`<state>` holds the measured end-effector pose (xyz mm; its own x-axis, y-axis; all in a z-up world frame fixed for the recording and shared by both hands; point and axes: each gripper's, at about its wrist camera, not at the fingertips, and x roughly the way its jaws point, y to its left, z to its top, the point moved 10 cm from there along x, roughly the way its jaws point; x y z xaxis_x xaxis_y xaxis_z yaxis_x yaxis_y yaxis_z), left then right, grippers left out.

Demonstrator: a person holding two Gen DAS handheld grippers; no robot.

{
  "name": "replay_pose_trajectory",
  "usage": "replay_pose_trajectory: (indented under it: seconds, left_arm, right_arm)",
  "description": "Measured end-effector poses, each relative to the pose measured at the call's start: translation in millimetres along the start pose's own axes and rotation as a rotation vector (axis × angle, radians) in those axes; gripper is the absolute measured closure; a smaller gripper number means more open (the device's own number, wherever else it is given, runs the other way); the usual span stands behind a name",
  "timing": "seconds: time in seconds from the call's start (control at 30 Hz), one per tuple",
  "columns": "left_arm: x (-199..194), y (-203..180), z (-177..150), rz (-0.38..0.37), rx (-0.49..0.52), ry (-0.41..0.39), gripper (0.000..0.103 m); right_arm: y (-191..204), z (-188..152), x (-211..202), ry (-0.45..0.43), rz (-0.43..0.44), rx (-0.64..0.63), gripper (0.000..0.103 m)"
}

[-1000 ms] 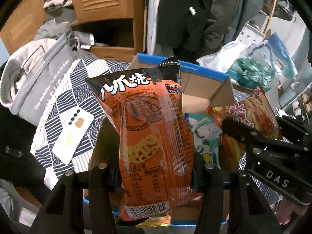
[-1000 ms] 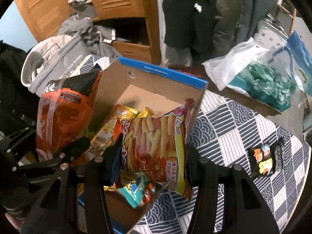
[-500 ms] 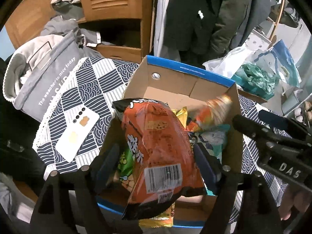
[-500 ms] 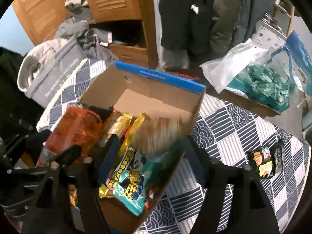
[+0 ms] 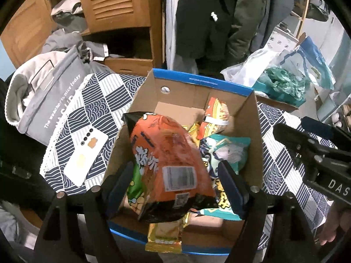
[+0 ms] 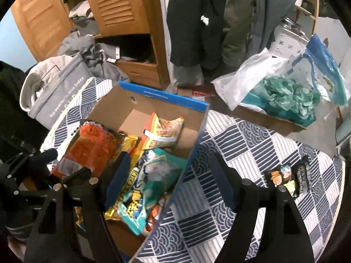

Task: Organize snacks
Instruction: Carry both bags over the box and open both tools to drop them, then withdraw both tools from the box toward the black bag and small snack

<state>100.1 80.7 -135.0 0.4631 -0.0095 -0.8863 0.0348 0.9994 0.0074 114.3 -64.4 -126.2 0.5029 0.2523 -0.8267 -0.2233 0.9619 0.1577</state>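
Note:
An open cardboard box with a blue rim stands on the patterned table and holds several snack bags. A big orange bag lies on top at its left, also seen in the right wrist view. A red-yellow fries bag lies at the far side, a teal bag beside it. My left gripper is open and empty over the box. My right gripper is open and empty above the box's right wall.
A small dark snack packet lies on the tablecloth at the right. A white phone lies left of the box. A grey tote stands at far left. Plastic bags sit behind the table.
Both grippers opened and let go: the orange bag dropped flat into the box from the left gripper, the fries bag fell in from the right. Both grippers rose and drew back.

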Motion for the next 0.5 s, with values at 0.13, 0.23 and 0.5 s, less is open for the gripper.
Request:
replay_pose_trajectory:
  seconds: [0.13,0.23,0.5]
  left_arm:
    - [-7,-9,4,-0.019,-0.004,-0.015,0.023]
    - [-10,-19,5,-0.044,-0.01,-0.016,0.022]
    - [-10,-56,3,-0.084,0.035,-0.001,0.022]
  right_arm:
    - [-10,-2,-8,-0.011,-0.011,0.005,0.023]
    - [-19,-4,-14,-0.018,-0.018,0.012,0.023]
    - [-51,-15,-30,-0.03,-0.053,0.034,0.023]
